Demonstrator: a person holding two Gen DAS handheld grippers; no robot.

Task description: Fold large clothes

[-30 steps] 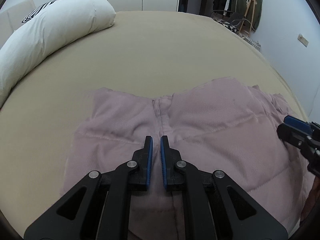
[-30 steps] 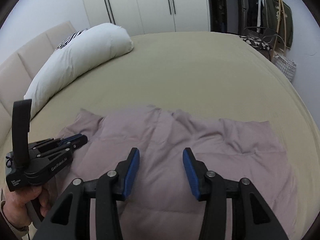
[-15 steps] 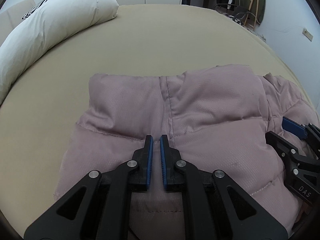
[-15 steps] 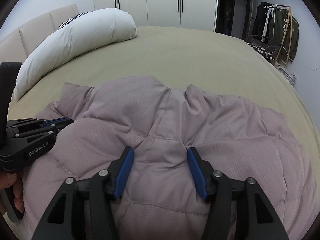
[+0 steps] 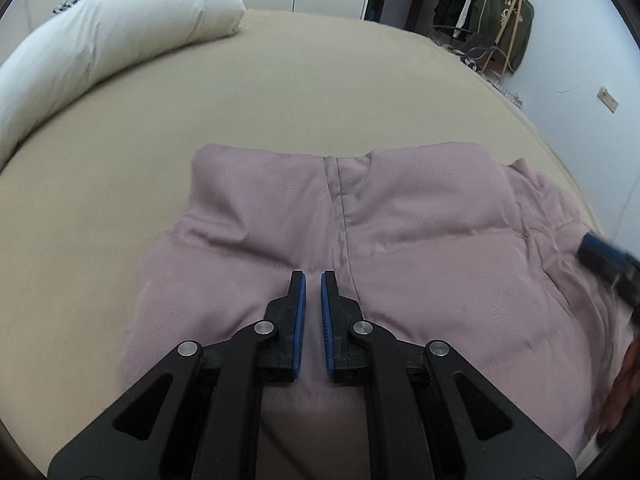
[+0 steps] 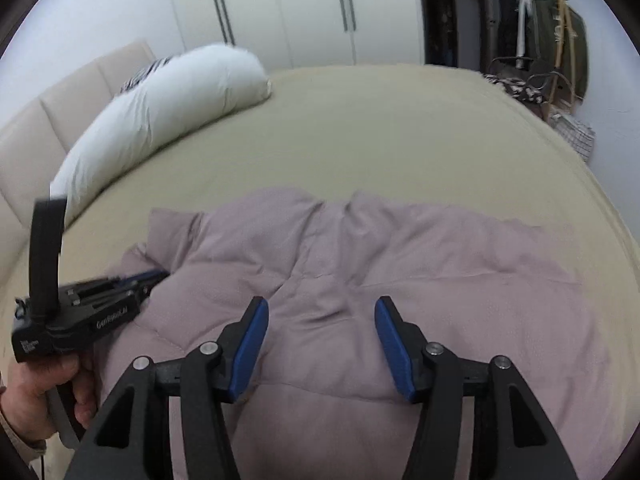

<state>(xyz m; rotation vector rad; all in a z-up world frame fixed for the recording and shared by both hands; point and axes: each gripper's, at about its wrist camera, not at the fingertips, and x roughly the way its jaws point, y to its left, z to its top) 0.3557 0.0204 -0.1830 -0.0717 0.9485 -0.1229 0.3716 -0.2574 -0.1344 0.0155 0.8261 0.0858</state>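
Left fingers (image 5: 313, 280) are pinched down to a thin slit, and honestly I can't tell if there's any fabric caught in there; the gap looks bare, with the pink puffer jacket (image 5: 360, 248) showing through underneath. They sit right over the jacket's middle seam, so my guess is they're either steadying the fold line or about to nip it. Right fingers (image 6: 320, 312) are spread wide with nothing between them, hovering just above the jacket (image 6: 360, 272), which reads to me like lining up for a fresh grab rather than carrying anything.

The jacket lies directly under and just ahead of both sets of fingers, puffy and rumpled, spread across the near part of the bed (image 5: 320, 92). Its far edge sits fairly straight just beyond the left fingers, so it looks partly folded already, though it's too lumpy to call done. Stuff this padded tends to spring back, which is probably why both tools hover close over it.

Further out past the fingers, off to the left, a long white pillow (image 5: 100, 40) lies along the bed's far side. Way beyond on the right there's a clothes rack (image 5: 492, 28) against the wall.
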